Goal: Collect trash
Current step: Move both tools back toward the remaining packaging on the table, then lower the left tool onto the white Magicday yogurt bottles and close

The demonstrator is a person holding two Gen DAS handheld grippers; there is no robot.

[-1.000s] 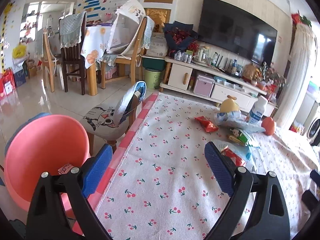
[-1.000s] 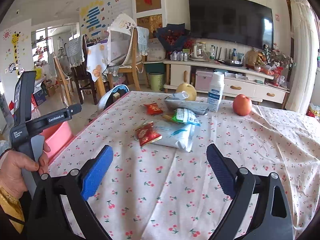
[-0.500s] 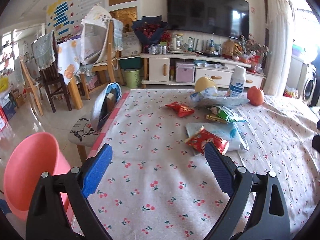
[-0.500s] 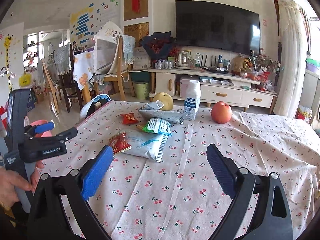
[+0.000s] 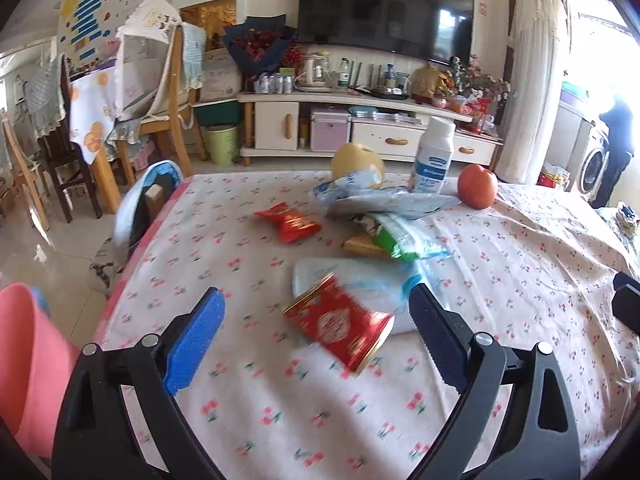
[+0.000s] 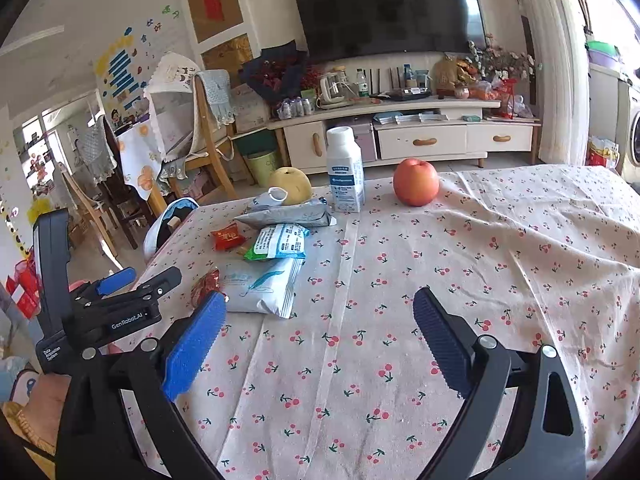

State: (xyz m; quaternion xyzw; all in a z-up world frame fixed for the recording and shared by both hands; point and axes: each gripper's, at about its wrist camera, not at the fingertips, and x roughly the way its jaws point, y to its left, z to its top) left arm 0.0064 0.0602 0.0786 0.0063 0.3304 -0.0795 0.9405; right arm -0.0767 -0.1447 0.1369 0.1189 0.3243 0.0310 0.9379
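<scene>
While both spread wide, left hand-held gripper [image 5: 316, 330] frames red wrapper [image 5: 340, 328], right hand-held gripper [image 6: 320, 334] over bare tablecloth [image 6: 500, 248].

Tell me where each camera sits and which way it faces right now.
Left wrist: on the left gripper, low over the table, facing the TV wall; the near red wrapper lies just ahead between its open jaws; pink bin at the left edge.
Right wrist: on the right gripper, farther right, facing the same wall over bare cloth; open jaws, plus the left gripper and the hand holding it at left.
Shared: wrappers, bottle, apple, TV.
</scene>
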